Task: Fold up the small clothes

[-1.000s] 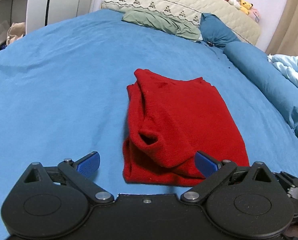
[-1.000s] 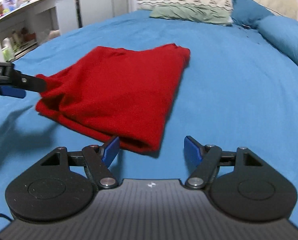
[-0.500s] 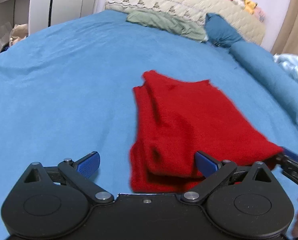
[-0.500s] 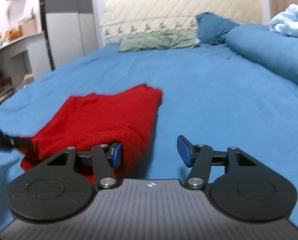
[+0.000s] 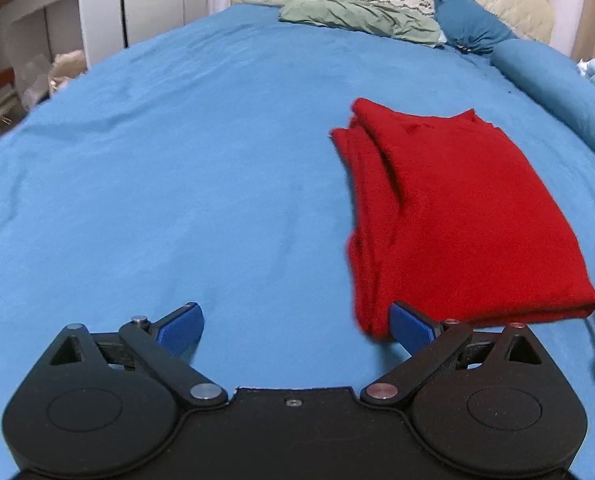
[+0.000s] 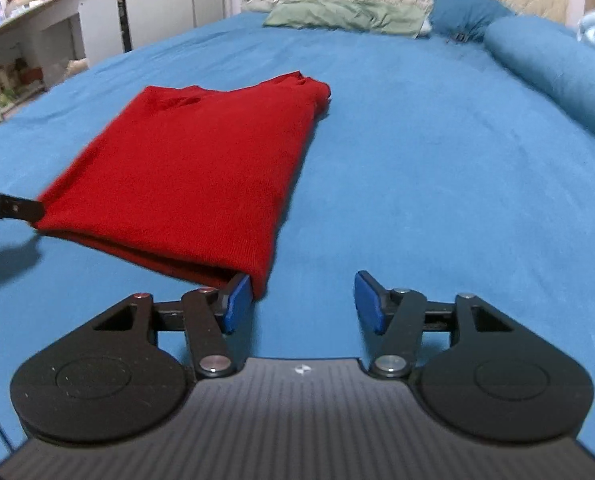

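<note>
1. Left tool [image 5: 295, 322]: fingers spread apart, nothing held; its right pad is just beside the near left corner of the red garment [image 5: 453, 208].
2. Right tool [image 6: 303, 300]: fingers apart, empty; its left pad touches the garment's near right corner.
3. Garment lies folded flat on the blue bed [image 5: 177, 168], between both tools.
4. Risk: closing on only the top layer would likely peel the stacked layers apart.
5. Risk: uneven lift between tools could skew or bunch the fold.
</note>
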Demonstrator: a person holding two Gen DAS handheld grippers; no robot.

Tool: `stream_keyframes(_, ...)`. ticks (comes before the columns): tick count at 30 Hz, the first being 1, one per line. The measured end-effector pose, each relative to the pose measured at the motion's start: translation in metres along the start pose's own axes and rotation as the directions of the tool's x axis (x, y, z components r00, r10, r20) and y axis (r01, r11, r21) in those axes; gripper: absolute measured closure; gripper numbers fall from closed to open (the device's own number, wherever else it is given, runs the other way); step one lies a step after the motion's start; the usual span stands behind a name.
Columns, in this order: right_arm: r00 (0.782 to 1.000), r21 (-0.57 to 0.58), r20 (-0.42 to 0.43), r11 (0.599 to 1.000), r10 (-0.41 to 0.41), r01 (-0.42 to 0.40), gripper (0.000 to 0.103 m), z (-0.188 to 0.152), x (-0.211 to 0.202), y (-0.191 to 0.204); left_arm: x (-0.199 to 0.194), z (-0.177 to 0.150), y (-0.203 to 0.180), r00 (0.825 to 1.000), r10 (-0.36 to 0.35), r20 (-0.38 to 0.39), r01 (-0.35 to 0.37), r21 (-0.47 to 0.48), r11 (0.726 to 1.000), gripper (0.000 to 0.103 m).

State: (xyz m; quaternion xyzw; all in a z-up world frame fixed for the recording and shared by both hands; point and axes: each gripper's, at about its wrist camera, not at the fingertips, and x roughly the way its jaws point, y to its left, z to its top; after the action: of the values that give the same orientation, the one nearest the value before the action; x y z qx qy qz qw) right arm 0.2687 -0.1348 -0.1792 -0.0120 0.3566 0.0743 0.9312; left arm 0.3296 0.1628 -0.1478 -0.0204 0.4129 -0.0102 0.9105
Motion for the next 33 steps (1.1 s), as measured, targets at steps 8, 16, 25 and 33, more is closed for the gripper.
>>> stream_keyframes(8, 0.98, 0.093, 0.064, 0.977, 0.188, -0.194, 0.0, 0.05, -0.045, -0.028, -0.023, 0.071, -0.004, 0.979, -0.191, 0.07, 0.193, -0.034, 0.981, 0.0)
stream_keyframes(16, 0.96, 0.359, -0.038, 0.9, 0.278, -0.247, 0.0, 0.108, 0.024, -0.045, 0.051, 0.11, -0.021, 0.937, -0.346, -0.043, 0.339, -0.119, 0.933, 0.003)
stream_keyframes(25, 0.97, 0.401, -0.074, 0.898, 0.23, -0.182, 0.008, 0.09, 0.083, -0.039, 0.099, 0.104, -0.031, 0.94, -0.33, -0.09, 0.316, -0.138, 0.939, 0.019)
stream_keyframes(33, 0.957, 0.329, -0.016, 0.906, 0.29, -0.269, 0.065, 0.098, 0.081, -0.024, 0.077, 0.107, -0.035, 0.935, -0.349, -0.063, 0.337, -0.152, 0.929, 0.076)
